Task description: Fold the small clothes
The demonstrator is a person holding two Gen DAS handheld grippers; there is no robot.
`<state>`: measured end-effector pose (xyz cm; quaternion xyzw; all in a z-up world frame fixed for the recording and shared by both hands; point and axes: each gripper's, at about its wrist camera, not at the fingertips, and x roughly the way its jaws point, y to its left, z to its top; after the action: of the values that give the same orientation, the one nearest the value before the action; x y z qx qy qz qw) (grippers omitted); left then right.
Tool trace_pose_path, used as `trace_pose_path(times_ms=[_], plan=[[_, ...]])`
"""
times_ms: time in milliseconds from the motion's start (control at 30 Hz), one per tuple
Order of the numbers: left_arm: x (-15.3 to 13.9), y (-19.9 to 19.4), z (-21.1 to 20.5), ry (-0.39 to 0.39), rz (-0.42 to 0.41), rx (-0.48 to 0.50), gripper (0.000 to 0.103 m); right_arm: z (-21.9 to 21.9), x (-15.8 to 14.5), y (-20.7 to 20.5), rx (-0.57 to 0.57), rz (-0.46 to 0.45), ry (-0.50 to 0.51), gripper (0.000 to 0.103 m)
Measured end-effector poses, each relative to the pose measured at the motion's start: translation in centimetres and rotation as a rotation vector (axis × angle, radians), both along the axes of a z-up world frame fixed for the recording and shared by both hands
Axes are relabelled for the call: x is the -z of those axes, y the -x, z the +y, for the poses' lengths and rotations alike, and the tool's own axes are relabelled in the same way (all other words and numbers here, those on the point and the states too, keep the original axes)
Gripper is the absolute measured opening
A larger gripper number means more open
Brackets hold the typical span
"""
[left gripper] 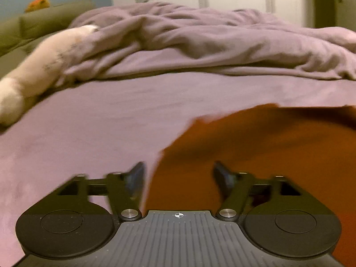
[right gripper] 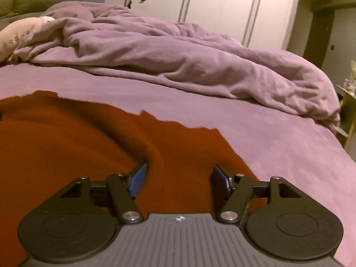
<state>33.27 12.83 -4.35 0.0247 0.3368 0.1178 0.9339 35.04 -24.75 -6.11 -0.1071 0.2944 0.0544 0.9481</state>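
A rust-orange garment (left gripper: 255, 146) lies spread on the purple bed sheet (left gripper: 100, 115). In the left wrist view my left gripper (left gripper: 179, 178) is open, low over the garment's left edge, its right finger over the cloth and its left finger over the sheet. In the right wrist view the same garment (right gripper: 89, 144) fills the lower left, wrinkled near the middle. My right gripper (right gripper: 179, 178) is open over the garment's right part, with cloth between the blue pads (right gripper: 139, 180). Neither gripper holds anything.
A crumpled purple duvet (right gripper: 178, 62) lies across the far side of the bed. A long white plush pillow (left gripper: 37, 66) lies at the far left. A green headboard (left gripper: 44, 20) and white wardrobe doors (right gripper: 222, 6) stand behind. The bed's right edge (right gripper: 342, 146) drops off.
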Motion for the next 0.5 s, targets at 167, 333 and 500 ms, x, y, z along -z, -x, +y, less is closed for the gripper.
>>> trace_pose_path(times_ms=[167,333,500], plan=[[-2.2,5.5,3.4,0.194,0.027,0.029,0.088,-2.4,-1.2,3.4,0.113,0.006,-0.013,0.064],[-2.0,9.0,2.7,0.295,0.045,0.093,0.09,-4.5,-2.9,9.4,0.151,0.007,-0.152,0.053],[-0.4,8.7,2.4,0.396,0.104,0.04,0.085,-4.1,-1.9,11.7,0.105,0.031,-0.059,0.033]])
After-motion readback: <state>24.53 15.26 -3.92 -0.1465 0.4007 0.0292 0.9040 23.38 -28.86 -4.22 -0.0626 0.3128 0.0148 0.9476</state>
